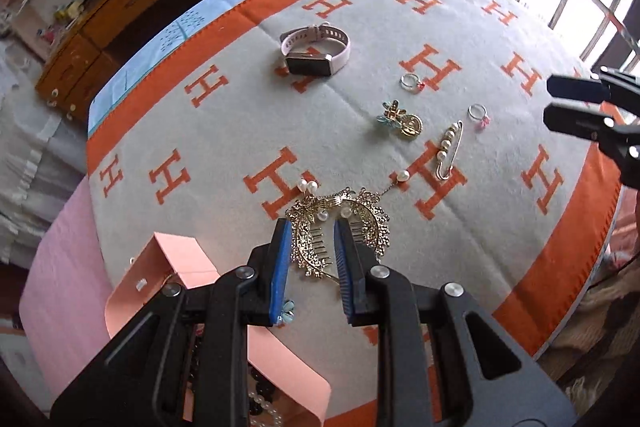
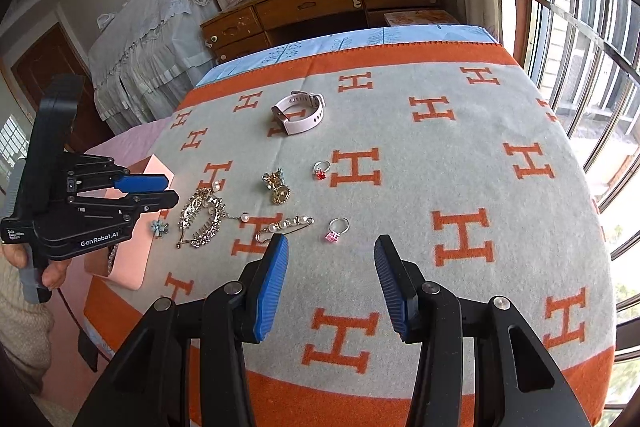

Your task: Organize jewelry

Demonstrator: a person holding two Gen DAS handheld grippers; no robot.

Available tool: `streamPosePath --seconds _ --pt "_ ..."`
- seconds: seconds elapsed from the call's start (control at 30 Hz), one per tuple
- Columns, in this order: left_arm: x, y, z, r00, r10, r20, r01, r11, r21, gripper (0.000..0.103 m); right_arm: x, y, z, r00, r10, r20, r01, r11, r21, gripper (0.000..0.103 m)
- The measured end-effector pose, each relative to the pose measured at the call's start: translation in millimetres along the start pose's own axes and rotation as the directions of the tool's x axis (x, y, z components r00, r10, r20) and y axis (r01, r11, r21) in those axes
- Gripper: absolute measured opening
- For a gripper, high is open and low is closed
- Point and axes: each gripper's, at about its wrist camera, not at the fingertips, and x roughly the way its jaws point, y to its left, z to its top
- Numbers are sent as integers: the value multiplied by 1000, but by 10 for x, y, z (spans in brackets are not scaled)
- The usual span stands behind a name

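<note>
Gold comb (image 1: 340, 231) teeth toward left gripper (image 1: 310, 227) (empty).

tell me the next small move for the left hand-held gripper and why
Probably lower the left hand-held gripper onto the gold hair comb and close. Its jaws stand slightly apart with nothing between the pads, the comb lies right below them, and the pink box sits open beside it.

The blanket (image 2: 400, 187) is soft, fuzzy cloth. The hair comb (image 1: 340, 231) is shiny gold metal, and the watch (image 1: 316, 47) has a smooth, dull pink strap. The box (image 1: 188, 259) looks like smooth pink card.
</note>
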Motion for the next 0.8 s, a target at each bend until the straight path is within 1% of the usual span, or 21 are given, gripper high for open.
streamPosePath --seconds 0.17,0.27,0.33,0.4,0.63,0.7,0.8 --pt "155 -98 76 999 -29 -41 34 989 144 19 50 -116 10 1000 1 -12 -1 999 33 46" --pt "260 -130 112 998 -7 -55 18 978 209 19 87 -153 8 1000 4 -20 -3 999 47 46" --pt "319 -128 133 998 13 -63 3 970 243 19 108 -170 10 1000 3 -22 -2 999 50 46" --pt "374 -124 152 997 13 -82 10 961 277 19 123 -169 12 1000 0 -24 1 999 52 46" --pt "476 -93 200 992 -30 -121 71 935 348 19 171 -215 21 1000 -5 -30 7 998 64 46" --pt "498 -138 191 991 -33 -131 80 922 379 19 193 -225 23 999 -4 -35 6 998 69 46" --pt "544 -210 185 991 -10 -136 68 900 430 19 221 -242 21 999 -4 -41 7 997 74 46"
